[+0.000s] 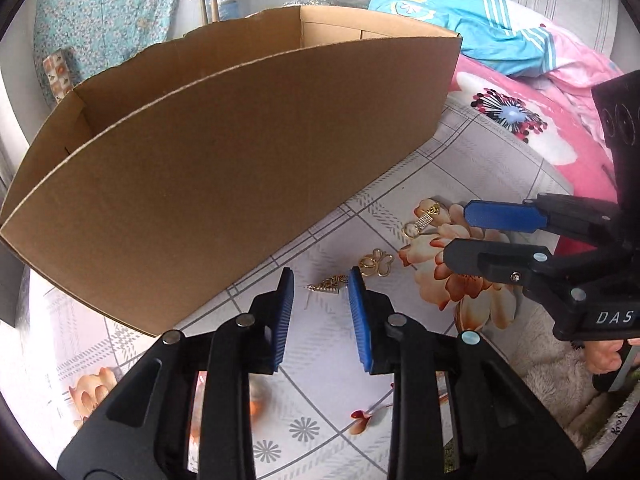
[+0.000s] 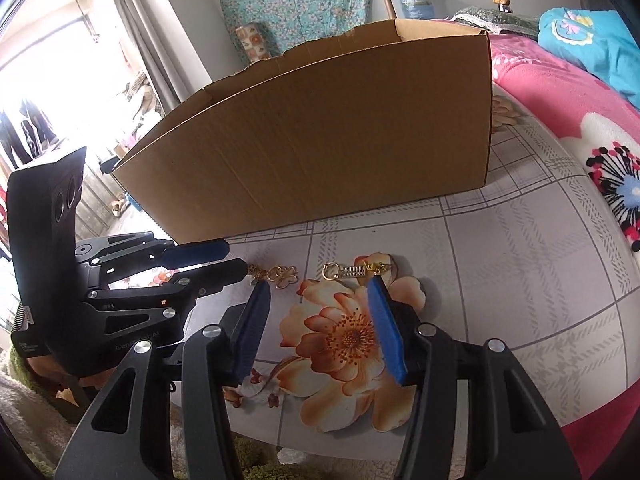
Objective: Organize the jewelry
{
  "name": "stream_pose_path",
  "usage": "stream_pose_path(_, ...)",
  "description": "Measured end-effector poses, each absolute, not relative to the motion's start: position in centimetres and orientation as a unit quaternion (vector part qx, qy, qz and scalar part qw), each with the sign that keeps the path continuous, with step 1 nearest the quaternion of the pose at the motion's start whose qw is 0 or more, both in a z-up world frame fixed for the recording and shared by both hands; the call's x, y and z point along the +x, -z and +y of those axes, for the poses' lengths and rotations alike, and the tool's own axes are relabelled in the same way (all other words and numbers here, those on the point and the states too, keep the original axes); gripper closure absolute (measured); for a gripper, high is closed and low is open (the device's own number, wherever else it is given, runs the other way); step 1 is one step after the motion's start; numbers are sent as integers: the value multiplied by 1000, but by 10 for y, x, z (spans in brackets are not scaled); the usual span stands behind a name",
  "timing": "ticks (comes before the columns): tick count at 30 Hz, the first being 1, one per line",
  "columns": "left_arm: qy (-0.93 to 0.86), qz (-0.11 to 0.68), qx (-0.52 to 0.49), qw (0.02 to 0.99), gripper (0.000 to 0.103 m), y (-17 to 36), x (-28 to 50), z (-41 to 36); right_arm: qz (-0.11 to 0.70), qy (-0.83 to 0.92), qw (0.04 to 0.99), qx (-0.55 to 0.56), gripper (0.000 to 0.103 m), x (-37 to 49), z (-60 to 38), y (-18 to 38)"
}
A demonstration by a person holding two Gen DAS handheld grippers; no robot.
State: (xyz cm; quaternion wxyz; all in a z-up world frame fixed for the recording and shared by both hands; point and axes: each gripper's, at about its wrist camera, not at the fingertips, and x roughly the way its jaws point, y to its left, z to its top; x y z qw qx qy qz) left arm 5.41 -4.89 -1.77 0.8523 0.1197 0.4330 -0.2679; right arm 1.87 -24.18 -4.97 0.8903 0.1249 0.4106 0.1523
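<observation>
Two gold jewelry pieces lie on the flowered bedsheet in front of an open cardboard box point(image 1: 224, 152) point(image 2: 320, 136). A flower-shaped gold charm with a chain point(image 1: 374, 264) point(image 2: 280, 275) lies just beyond my left gripper point(image 1: 320, 284), which is open and empty; its chain end point(image 1: 328, 284) sits between the fingertips. A gold ring with a small silver barred pendant point(image 1: 420, 222) point(image 2: 350, 271) lies just beyond my right gripper point(image 2: 316, 292), also open and empty. The right gripper shows in the left wrist view point(image 1: 456, 232), the left gripper in the right wrist view point(image 2: 232, 258).
A pink flowered blanket point(image 1: 520, 112) point(image 2: 580, 128) and blue clothing point(image 1: 472, 24) point(image 2: 592, 44) lie to the right. A fluffy rug point(image 1: 540, 380) is at the bed's near edge. A curtain and a bright window point(image 2: 48, 80) are to the left.
</observation>
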Motion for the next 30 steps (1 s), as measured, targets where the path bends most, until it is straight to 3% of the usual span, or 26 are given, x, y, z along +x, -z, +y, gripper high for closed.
stream_pose_path(6,263,440,127,849,77,25,55,-49,410,-149,891,127,53,17,-242,49)
stream_pose_path(14,264,432,124,853,103,25,56,-44,408,-145,892,129,53,16,-242,48)
stream_pose_path(30,283,407,136,858,103,10,33,-40,408,-144,891,135,53,13,-246,44)
